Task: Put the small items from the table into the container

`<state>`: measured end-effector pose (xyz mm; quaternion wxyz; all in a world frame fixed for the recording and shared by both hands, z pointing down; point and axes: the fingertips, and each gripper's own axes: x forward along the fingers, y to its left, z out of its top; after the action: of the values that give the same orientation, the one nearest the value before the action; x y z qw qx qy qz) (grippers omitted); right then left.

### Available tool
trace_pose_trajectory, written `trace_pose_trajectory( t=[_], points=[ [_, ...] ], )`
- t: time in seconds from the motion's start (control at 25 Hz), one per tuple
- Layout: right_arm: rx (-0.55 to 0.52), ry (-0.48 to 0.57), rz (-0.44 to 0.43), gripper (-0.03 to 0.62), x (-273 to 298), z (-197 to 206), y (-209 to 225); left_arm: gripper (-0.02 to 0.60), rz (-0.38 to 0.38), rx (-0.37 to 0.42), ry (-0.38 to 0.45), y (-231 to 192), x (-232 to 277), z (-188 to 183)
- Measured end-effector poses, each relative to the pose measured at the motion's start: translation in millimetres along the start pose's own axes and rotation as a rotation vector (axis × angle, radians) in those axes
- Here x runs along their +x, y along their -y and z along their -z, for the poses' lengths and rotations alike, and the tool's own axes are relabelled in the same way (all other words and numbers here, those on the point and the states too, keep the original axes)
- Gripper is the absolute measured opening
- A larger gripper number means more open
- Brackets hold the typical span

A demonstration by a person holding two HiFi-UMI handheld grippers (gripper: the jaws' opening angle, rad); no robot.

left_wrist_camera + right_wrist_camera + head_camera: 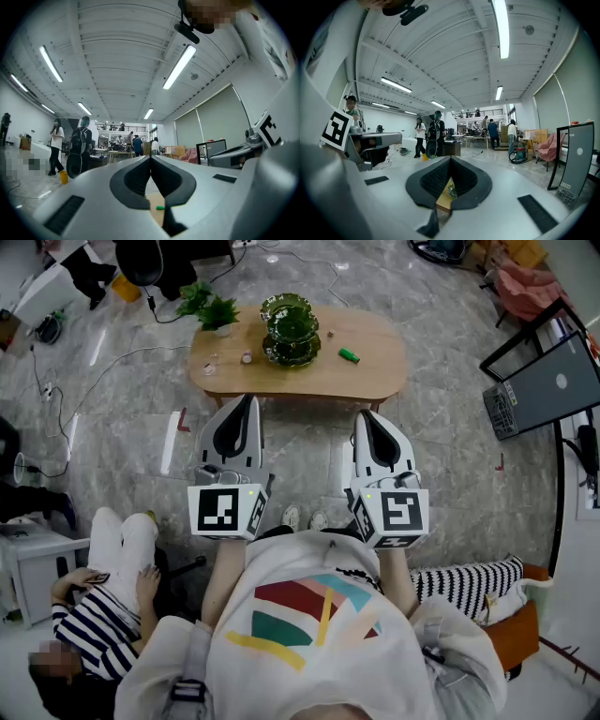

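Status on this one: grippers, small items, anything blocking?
Left gripper, right gripper both shut, empty, short of the table. Green item lies beside green tiered container, not in it. Path looks clear.

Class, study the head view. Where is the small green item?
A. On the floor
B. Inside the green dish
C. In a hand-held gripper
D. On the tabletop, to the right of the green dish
D: the small green item lies on the bare wooden table, apart from the green dish and to its right.
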<state>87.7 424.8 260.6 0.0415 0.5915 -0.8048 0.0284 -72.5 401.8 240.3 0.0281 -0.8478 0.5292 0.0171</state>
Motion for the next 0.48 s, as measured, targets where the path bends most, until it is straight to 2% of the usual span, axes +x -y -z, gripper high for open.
trace_pose_trajectory(
  t=[0.48],
  points=[
    [0.031,0.037,0.016,0.012,-8,-1,11,0.009,-0.011,-0.001,0.0,-1,-3,2]
  ],
)
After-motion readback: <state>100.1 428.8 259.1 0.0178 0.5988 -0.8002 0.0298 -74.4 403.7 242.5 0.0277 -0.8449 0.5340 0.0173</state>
